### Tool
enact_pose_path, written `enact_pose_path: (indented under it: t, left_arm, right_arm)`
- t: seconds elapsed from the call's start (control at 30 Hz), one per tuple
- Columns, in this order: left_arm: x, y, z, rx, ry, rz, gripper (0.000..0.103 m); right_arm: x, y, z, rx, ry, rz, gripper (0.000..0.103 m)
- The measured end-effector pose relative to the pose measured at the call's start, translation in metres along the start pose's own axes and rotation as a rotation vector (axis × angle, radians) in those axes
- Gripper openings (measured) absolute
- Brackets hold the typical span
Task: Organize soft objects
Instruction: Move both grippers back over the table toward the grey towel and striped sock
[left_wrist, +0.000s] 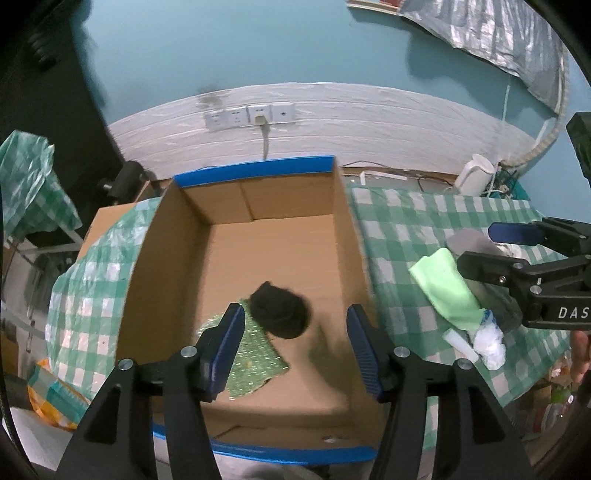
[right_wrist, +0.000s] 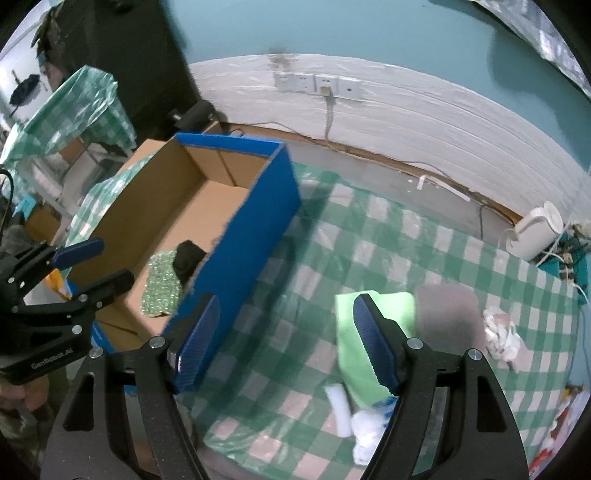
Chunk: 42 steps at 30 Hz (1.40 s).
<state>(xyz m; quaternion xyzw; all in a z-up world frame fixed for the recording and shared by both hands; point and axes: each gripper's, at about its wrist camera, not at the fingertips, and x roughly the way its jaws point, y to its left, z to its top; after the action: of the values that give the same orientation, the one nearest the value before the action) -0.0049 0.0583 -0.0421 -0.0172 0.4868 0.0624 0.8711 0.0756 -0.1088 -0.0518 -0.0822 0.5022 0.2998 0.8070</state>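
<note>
Green cloth (right_wrist: 365, 332) lengthwise toward the wall, flat.

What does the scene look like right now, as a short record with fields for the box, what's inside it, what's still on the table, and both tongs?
box: open cardboard box with blue edges, on the checked tablecloth
inside box: black soft item, green patterned cloth
still on table: light green cloth, grey item, white items
left tongs: open, empty, over box
right tongs: open, empty, over table
</note>
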Motion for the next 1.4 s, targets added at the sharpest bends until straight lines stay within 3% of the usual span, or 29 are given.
enact_pose_path:
  t: [0.57, 0.97, 1.4]
  left_arm:
    - [0.01, -0.085, 0.006, 0.139, 0.039, -0.064, 0.059]
    - [0.017, -0.132, 0.004, 0.22, 0.051, -0.063, 0.064]
    - [0.044, -0.167, -0.002, 0.235, 0.137, -0.1, 0.065]
  right_arm:
    - [-0.027, -0.088, -0.042, 0.156, -0.021, -0.059, 0.076]
    - [-0.033, -0.123, -0.065, 0.205, -0.014, -0.086, 0.076]
    - [-0.002, -0.156, -0.093, 0.252, 0.083, -0.125, 0.076]
